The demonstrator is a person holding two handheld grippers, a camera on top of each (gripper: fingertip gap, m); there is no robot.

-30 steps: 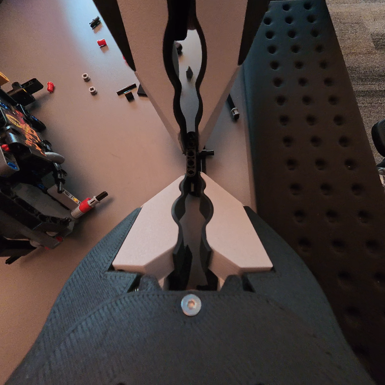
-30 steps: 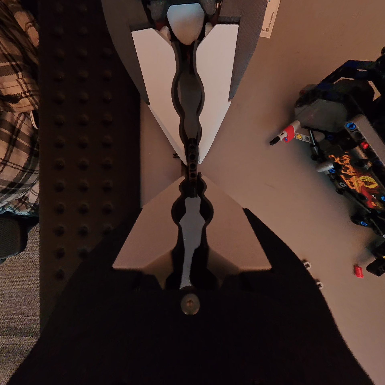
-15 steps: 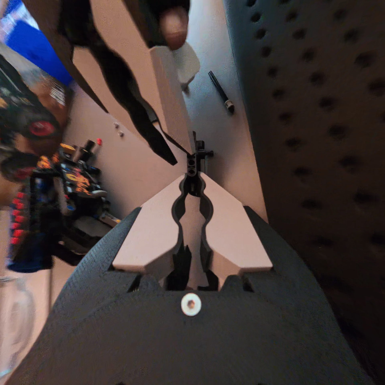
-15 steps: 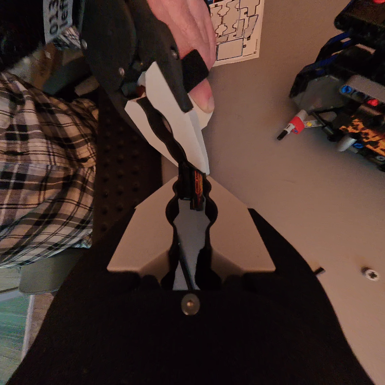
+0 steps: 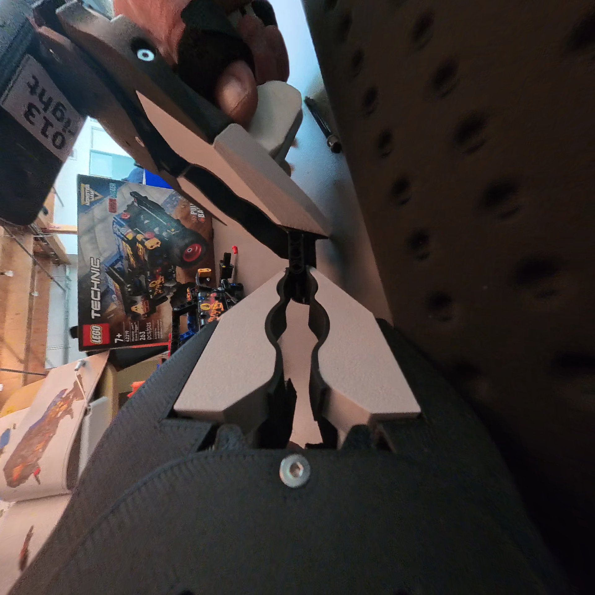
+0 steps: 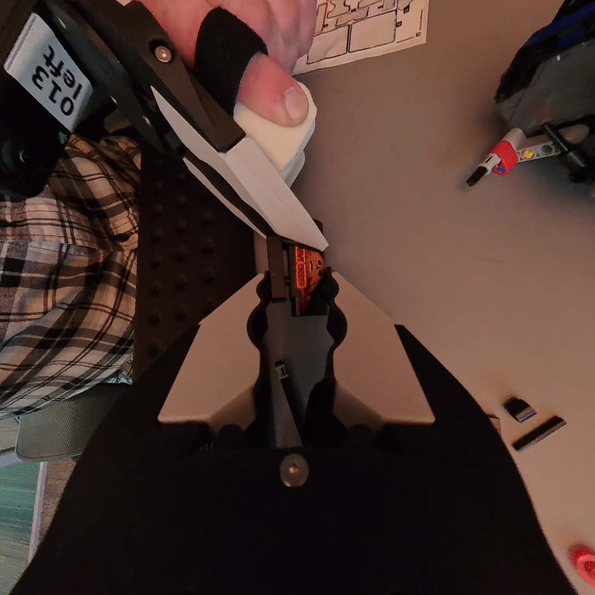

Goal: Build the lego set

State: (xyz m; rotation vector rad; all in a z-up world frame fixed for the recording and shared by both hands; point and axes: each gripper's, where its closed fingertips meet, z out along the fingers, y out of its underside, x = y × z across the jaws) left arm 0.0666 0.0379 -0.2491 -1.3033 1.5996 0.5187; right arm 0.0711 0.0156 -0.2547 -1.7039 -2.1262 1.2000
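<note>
Grey table [image 6: 450, 257], perhaps a window [image 5: 106, 151] behind

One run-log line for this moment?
left gripper: shut on small black lego piece with orange sticker | right gripper: shut on same piece | piece held above grey table

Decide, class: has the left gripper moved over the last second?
Yes. The left gripper has tilted up: its view once looked down on the grey table; now the upright printed cardboard box and background show.

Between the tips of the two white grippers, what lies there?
A small black lego assembly with an orange printed panel bridges them, pinched at each end by the left gripper and right gripper; the right wrist view shows it best.
</note>
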